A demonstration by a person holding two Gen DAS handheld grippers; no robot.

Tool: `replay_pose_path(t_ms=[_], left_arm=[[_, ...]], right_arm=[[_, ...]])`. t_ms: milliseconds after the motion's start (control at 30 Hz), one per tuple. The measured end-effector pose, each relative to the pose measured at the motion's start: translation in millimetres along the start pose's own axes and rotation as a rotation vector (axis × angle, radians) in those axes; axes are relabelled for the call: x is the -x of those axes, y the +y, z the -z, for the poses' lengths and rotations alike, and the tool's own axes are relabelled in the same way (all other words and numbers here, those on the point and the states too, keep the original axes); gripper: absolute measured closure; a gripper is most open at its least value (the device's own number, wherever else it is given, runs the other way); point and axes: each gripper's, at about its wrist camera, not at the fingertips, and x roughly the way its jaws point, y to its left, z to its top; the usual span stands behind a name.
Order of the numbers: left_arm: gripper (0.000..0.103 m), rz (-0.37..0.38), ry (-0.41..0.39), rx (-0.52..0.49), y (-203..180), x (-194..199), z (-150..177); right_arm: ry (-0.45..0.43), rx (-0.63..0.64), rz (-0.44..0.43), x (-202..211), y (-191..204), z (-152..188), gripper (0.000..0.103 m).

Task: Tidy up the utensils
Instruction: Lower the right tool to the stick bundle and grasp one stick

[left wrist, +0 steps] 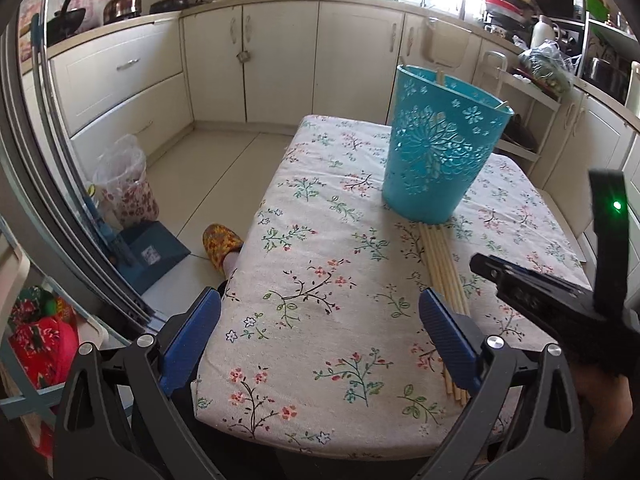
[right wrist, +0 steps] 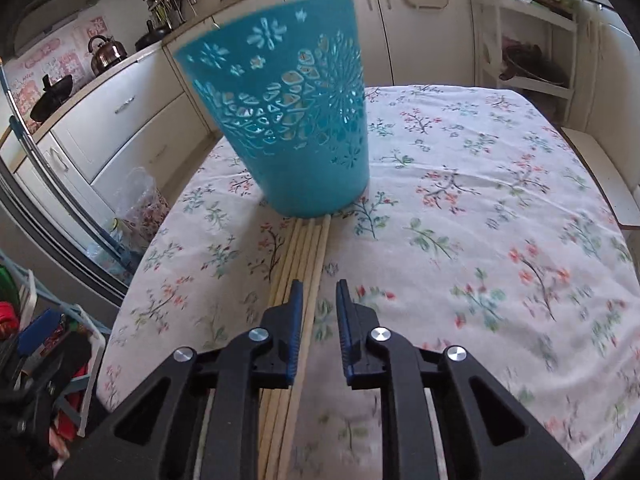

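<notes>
A teal perforated holder (left wrist: 440, 148) stands on the floral tablecloth (left wrist: 320, 264), with a couple of chopsticks inside at its rim. It also shows in the right wrist view (right wrist: 296, 120). A bundle of several wooden chopsticks (left wrist: 444, 280) lies on the cloth, running from the holder's base toward me. My left gripper (left wrist: 320, 316) is open and empty, its right finger over the bundle's near part. My right gripper (right wrist: 319, 292) is partly open just above the bundle (right wrist: 308, 256), with one chopstick lying between its jaws; it appears at the right of the left wrist view (left wrist: 480, 262).
Cream kitchen cabinets (left wrist: 280, 60) run behind the table. A kettle (left wrist: 122, 0) and wok sit on the counter at left. A bagged bin (left wrist: 124, 184) and a blue box (left wrist: 148, 252) stand on the floor left of the table. A slippered foot (left wrist: 220, 244) is beside the table edge.
</notes>
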Motion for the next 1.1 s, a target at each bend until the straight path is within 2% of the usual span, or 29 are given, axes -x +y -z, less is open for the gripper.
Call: replay_pose_path(t_ms=[200,300,400,600,1000,1100], left_arm=[[0.008,-0.001,0.041,0.019,3.2,-22.5,-0.9],[0.008,0.003,0.059,0.016,0.7,-32.0,-1.1],[0.008,0.005,0.065,0.002,-5.6,-37.9,-2.2],[0.008,-0.008,0.084,-0.025,-14.8,-41.3,2.1],[0.008,0.042,0.103,-0.029,-29.7,-48.9,-11.4],[0.008,0.058,0.152,-0.013,-34.1,-62.6,-14.3]], right_arm=[[0.040,0.033,0.032,-27.6,6.6,-3.8,0.089],[0.024,0.062,0.043,-26.7,8.5,-1.2,0.090],[0.036,0.107,0.056,-29.2,9.0,-1.5,0.093],[0.050,0.201,0.067,-28.0,9.5,0.1,0.094],[0.080,0.092,0.070,-6.7,-42.3,5.3,0.097],[0.080,0.053,0.052,-3.8,-46.0,6.9,0.097]])
